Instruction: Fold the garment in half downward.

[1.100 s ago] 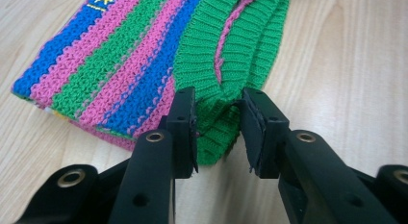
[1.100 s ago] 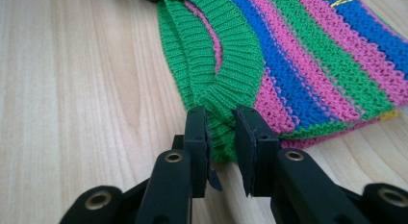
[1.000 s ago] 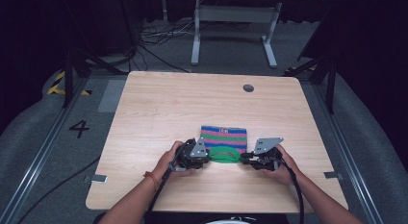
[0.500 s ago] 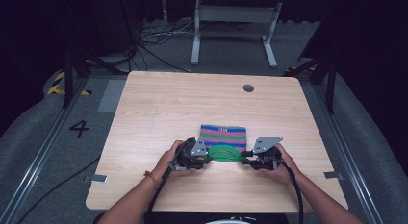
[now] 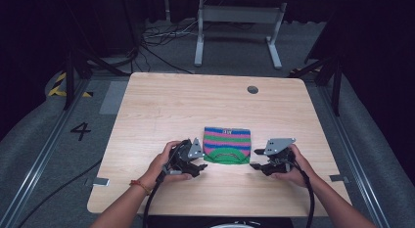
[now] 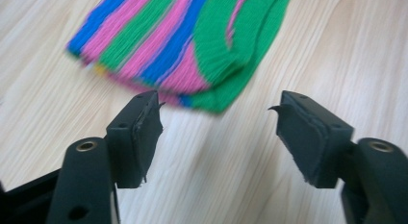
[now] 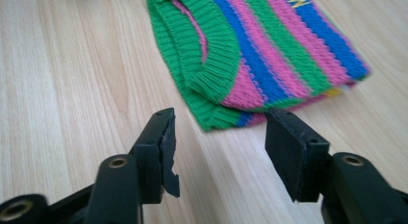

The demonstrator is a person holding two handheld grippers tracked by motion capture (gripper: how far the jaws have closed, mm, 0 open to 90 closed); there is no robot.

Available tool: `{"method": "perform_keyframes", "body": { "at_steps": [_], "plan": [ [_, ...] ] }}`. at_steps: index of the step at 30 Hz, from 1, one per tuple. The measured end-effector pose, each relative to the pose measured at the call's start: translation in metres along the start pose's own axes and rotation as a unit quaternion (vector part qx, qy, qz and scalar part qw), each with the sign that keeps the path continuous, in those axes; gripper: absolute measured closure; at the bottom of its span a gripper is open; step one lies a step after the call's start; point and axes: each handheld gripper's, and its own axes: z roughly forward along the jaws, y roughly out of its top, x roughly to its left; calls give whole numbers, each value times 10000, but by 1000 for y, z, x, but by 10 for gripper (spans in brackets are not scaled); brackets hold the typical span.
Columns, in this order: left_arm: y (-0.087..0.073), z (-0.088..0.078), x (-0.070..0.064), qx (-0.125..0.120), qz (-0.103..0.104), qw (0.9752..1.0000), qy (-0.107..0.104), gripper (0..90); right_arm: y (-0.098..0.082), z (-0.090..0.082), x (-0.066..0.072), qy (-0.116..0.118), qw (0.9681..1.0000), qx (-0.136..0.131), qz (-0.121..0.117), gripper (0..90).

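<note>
A small folded knit garment (image 5: 226, 145) with pink, blue and green stripes and a green collar lies flat on the wooden table (image 5: 161, 105). My left gripper (image 5: 202, 165) sits at its near left corner. Its jaws have just been opening; in the left gripper view they stand apart over bare wood with the garment (image 6: 187, 46) just beyond the fingertips (image 6: 144, 118). My right gripper (image 5: 255, 165) is at the near right corner. Its jaws have also just been opening, and in the right gripper view the garment (image 7: 260, 56) lies just ahead of the open gripper (image 7: 219, 137), with nothing between its pads.
A round cable hole (image 5: 252, 89) sits near the table's far edge. A grey metal stand (image 5: 237, 22) and loose cables (image 5: 161, 37) are on the floor behind the table. A floor marking "4" (image 5: 80, 130) lies to the left.
Both grippers have let go of the garment's near corners and drawn back slightly towards the person. The garment lies still on the table.
</note>
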Motion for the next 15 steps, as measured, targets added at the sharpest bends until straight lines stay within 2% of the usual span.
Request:
{"method": "perform_keyframes", "body": {
  "at_steps": [3,5,6,12,15],
  "plan": [
    [-9,-11,2,84,-49,9999,123,286,-4,-9,-2,-114,9999,25,42,414],
    [-16,-18,4,80,-98,9999,109,272,-10,-16,-3,-233,9997,68,62,394],
    [-19,-21,5,82,-106,9998,128,269,-13,-20,-3,-269,9995,62,146,392],
    [-35,-32,12,128,-135,9998,93,260,-31,-33,-7,-423,9986,72,313,355],
    [-51,-39,20,167,-288,9994,120,252,-43,-41,-10,-573,9974,106,430,334]
  ]
}}
